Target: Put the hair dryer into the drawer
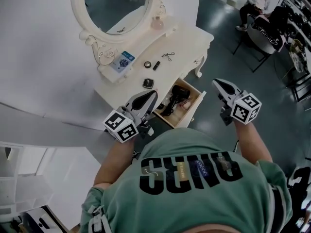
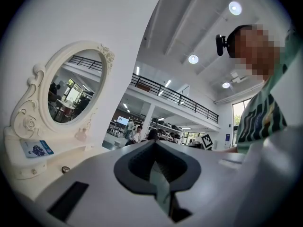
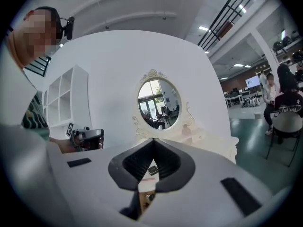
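The black hair dryer (image 1: 178,97) lies in the open wooden drawer (image 1: 193,111) at the white dressing table's (image 1: 189,38) front edge. The left gripper (image 1: 154,94) and right gripper (image 1: 216,83), jaws together and empty, hover clear, presumably ready to push the drawer shut.

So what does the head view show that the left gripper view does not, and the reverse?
Only the head view: the hair dryer lying in the open drawer, and the scissors on the dressing table. Only the left gripper view: the upper-floor railing and the round ceiling lights. Both: the oval mirror and the blue card near its base.
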Demonstrator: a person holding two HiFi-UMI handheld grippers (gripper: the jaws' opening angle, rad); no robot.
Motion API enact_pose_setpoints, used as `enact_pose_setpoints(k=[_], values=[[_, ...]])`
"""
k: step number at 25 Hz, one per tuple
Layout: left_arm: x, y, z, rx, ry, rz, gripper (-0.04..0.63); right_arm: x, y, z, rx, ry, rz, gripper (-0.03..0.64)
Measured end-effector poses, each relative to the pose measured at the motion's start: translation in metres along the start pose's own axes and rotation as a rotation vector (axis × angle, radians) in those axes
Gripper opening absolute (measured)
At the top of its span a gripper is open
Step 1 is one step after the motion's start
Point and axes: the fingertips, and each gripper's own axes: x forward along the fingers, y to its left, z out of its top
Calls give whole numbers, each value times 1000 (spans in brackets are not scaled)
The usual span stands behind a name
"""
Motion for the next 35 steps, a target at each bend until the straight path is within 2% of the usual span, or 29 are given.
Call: enact_pose_setpoints(k=[7, 14, 21, 35], values=[[-11, -5, -20, -5, 25, 29, 11, -3, -2, -26, 19, 57, -19, -6], [-16, -6, -24, -14, 17, 39, 11, 1, 6, -25, -13, 67, 2, -6], [-13, -7, -23, -11, 19, 31, 11, -1, 6, -24, -3, 54, 13, -6], [-11, -4, -23, -12, 16, 28, 11, 2, 8, -25, -73, 74, 11, -8]])
